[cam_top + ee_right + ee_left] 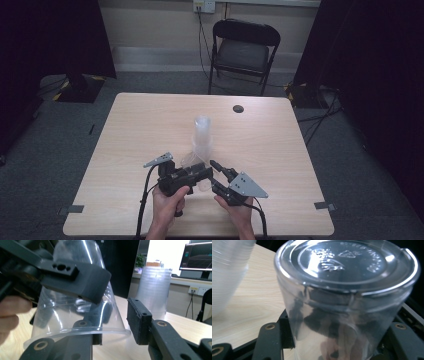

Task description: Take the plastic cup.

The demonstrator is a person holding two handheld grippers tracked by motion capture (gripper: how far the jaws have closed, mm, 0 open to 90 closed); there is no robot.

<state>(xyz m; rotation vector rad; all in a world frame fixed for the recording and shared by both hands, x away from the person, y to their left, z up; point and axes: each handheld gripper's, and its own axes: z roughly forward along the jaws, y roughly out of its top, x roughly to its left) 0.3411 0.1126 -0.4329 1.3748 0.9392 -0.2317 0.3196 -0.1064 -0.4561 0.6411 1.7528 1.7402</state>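
Note:
A clear plastic cup [347, 290] lies sideways in my left gripper [202, 175], base pointing away, and the jaws are shut on its wall. In the right gripper view the same cup [75, 302] has its open rim toward me, with the left gripper's black jaw on top of it. My right gripper [117, 322] faces the cup's mouth. One of its jaws looks to be inside the rim, and the other pad [137, 320] stands just outside, a small gap from the wall. A stack of clear cups [202, 132] stands upright at the table's middle, just beyond both grippers.
The light wooden table [150, 120] has a dark round hole [238, 108] near its far edge. A black folding chair [245, 50] stands behind it. Both hands sit at the near edge. A monitor [197, 257] shows far off in the right gripper view.

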